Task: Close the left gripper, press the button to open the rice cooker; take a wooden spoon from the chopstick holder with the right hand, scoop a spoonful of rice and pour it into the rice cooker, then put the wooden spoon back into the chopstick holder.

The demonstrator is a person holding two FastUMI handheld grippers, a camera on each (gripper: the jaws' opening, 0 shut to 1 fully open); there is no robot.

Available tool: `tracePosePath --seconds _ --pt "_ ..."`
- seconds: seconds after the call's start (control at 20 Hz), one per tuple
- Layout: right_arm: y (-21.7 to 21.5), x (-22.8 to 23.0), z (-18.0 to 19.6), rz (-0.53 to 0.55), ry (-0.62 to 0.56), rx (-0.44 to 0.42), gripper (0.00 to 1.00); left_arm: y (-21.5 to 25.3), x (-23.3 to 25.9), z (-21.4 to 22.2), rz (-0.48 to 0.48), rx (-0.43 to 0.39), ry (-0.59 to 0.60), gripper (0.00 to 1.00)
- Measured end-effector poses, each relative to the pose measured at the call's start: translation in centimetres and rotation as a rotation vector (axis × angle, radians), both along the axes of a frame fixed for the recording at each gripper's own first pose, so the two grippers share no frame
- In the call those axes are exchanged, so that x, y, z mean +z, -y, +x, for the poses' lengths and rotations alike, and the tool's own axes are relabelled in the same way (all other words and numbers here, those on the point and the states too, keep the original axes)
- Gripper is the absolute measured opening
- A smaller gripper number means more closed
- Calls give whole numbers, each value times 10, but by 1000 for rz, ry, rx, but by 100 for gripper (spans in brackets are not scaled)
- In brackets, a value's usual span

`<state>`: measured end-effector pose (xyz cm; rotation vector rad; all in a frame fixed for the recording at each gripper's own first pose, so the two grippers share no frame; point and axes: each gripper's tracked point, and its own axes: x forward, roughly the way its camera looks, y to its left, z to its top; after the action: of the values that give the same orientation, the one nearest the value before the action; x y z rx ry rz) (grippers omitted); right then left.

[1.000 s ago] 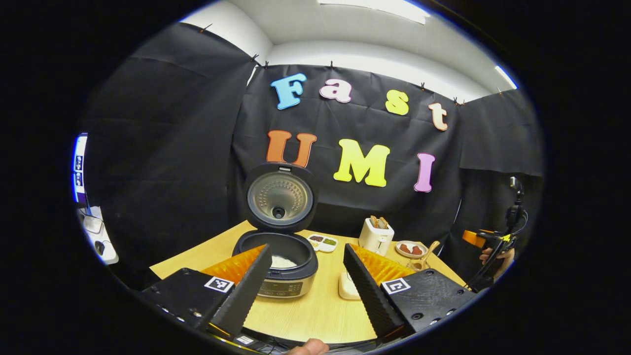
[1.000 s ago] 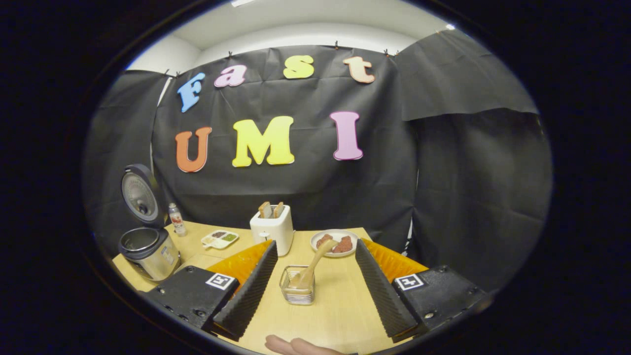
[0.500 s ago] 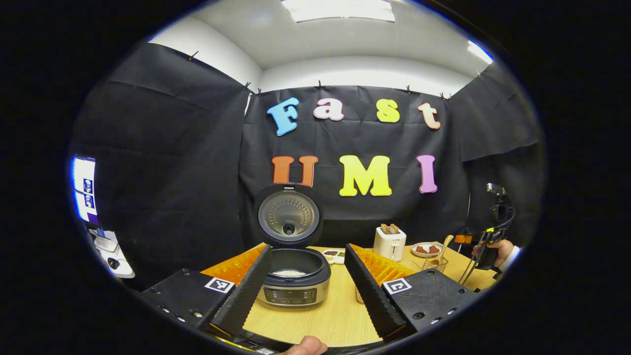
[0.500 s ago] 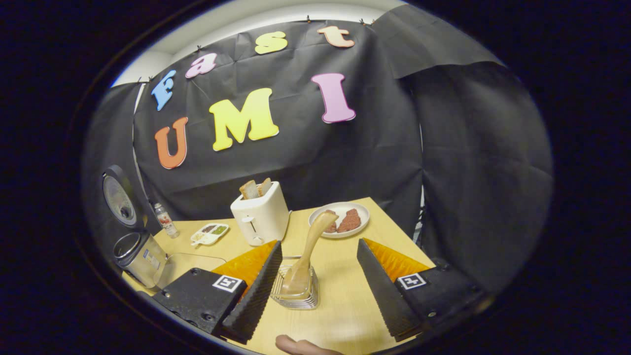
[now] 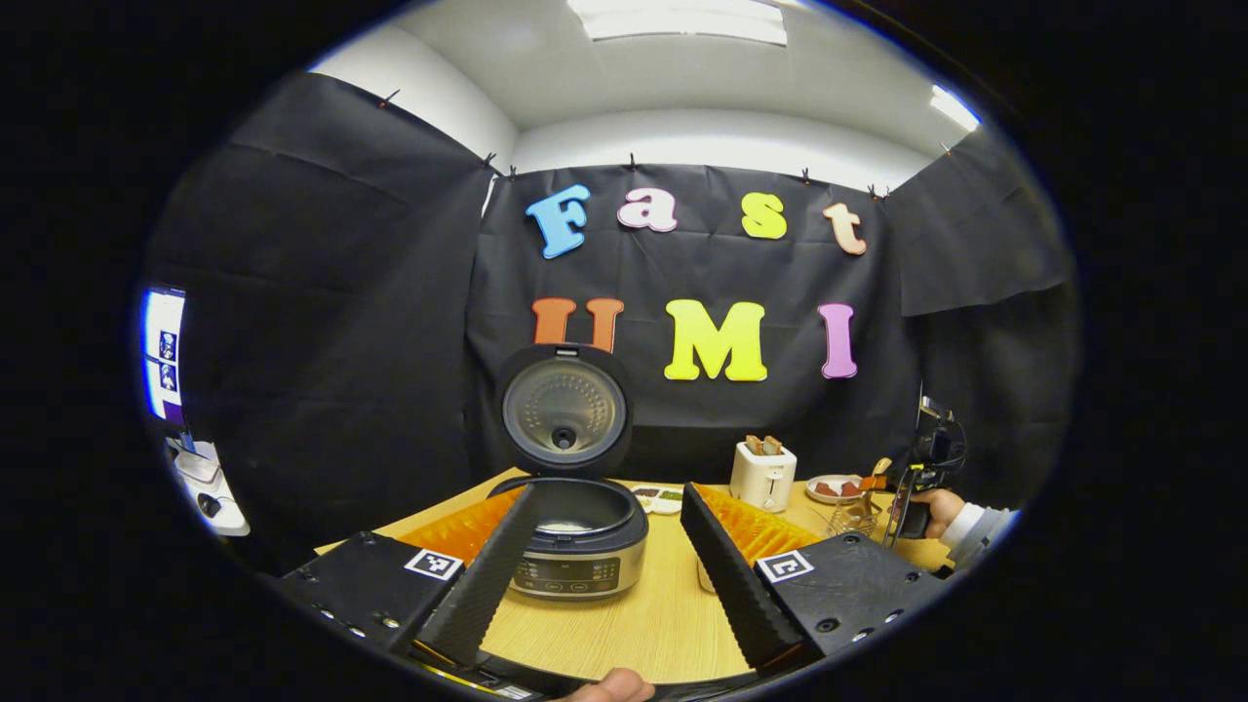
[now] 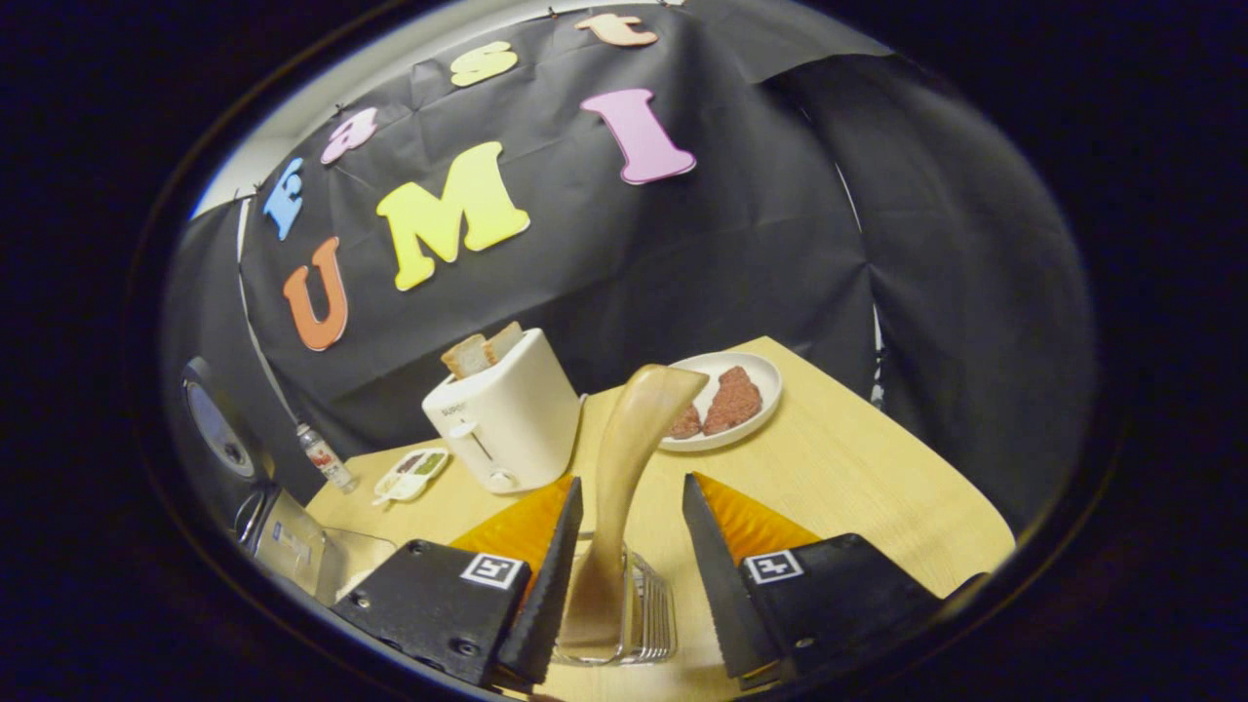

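The rice cooker point(image 5: 577, 546) stands on the table with its lid point(image 5: 564, 409) raised. It sits ahead of my left gripper point(image 5: 606, 492), which is open and holds nothing. In the right gripper view the wooden spoon point(image 6: 632, 439) stands upright in the wire chopstick holder point(image 6: 651, 614). Its handle rises between the fingers of my right gripper point(image 6: 631, 482). The jaws are narrowed around the handle with gaps still showing, so the gripper is open. The left gripper view shows that gripper point(image 5: 921, 473), held by a hand, at the holder point(image 5: 850, 517) on the far right.
A white toaster point(image 6: 507, 419) with bread stands behind the holder, and a plate of meat point(image 6: 751, 414) lies to its right. A small condiment tray point(image 6: 409, 473) and a bottle point(image 6: 327, 458) sit farther left, near the cooker point(image 6: 288, 541). A clear container point(image 6: 356, 551) is beside it.
My right gripper has moved forward and down onto the spoon, its fingers narrowing around the handle. My left gripper has drawn back slightly from the open cooker and stays open.
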<state>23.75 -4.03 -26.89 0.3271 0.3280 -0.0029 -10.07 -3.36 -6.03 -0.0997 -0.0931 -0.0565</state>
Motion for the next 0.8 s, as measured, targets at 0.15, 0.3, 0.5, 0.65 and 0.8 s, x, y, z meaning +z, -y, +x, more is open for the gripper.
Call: tracePosePath --seconds 0.15,0.3,0.5,0.65,0.8 --pt "-12 8 5 36 50 46 51 -5 -13 5 -12 -2 -27 94" --pt "-19 10 3 40 47 50 18 -3 -23 6 -28 -18 -46 94" --pt "-19 33 -5 -9 77 32 13 -3 -26 -1 -18 -37 -45 95" --pt "-25 59 -15 -53 125 34 13 0 -25 -10 -32 -60 -29 94" --pt "-34 84 -27 -96 162 31 13 -2 -27 -19 -20 -65 -25 94"
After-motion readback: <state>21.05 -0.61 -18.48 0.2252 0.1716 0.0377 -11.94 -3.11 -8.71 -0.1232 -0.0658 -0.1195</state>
